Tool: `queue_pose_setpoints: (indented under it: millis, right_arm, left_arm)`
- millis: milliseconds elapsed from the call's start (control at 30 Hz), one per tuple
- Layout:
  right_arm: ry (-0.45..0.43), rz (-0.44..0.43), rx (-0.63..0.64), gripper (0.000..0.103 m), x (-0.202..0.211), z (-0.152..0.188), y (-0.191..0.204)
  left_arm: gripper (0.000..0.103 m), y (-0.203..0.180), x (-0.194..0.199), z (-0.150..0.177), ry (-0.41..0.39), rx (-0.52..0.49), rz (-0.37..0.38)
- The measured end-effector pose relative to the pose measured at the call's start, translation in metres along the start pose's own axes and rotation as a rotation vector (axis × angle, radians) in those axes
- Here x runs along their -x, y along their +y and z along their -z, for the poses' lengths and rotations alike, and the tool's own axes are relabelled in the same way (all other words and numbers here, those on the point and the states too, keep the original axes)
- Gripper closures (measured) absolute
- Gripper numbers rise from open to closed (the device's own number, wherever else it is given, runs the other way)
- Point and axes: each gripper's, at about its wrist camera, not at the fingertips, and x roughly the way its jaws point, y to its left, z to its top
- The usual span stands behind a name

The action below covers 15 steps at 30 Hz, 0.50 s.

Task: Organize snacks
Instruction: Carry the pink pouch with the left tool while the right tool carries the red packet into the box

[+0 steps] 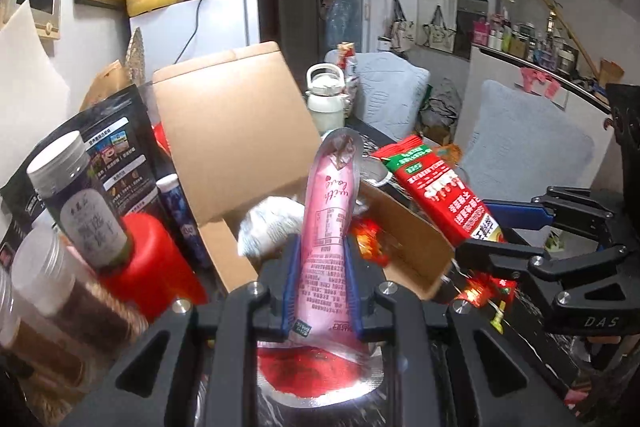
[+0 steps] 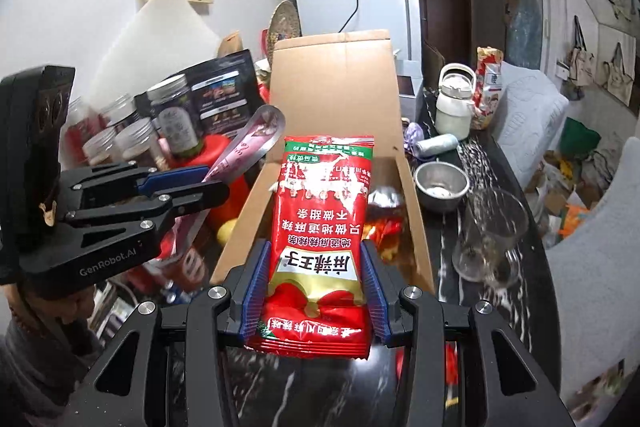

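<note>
Snacks are in both hands at once here: the left gripper [image 1: 320, 275] has its jaws clenched flat on a slim pink pouch [image 1: 326, 211], and the right gripper [image 2: 316, 291] has its jaws grasping a red spicy-strip packet [image 2: 324, 223] by its lower half. Both packs hang in the air over the near end of the open cardboard box [image 2: 404, 195], which stands on the dark marble desk [image 2: 460, 291] with its lid flap raised at the back.

To do this step well, I would bring one pack down at a time. The two tools are near each other (the right one shows just beside the box's corner in the left wrist view), so lowering both together risks a knock. The red packet is wide and floppy above the jaws; tipping it forward so its free end enters first should let it lie flat on the wrappers already inside the box. The pink pouch is stiff and narrow, and would fit along the left wall.

Keep clear of the wine glass [image 2: 488, 227] and the steel bowl [image 2: 440, 187] to the right of the box, and of the jars [image 1: 80, 195] crowded on its left. Let go only once each pack is below the rim.
</note>
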Motion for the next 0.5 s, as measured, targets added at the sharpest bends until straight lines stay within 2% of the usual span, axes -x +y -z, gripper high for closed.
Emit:
queue_pose_setpoints:
  millis: [167,500]
  right_arm:
    - [0.016,0.015,0.035,0.059,-0.027,-0.019,-0.007]
    - [0.087,0.034,0.062,0.059,-0.092,-0.042,-0.031]
  left_arm:
    - [0.082,0.009,-0.028,-0.013,0.007,0.004,-0.034]
    - [0.082,0.021,-0.097,-0.035,0.072,0.019,-0.068]
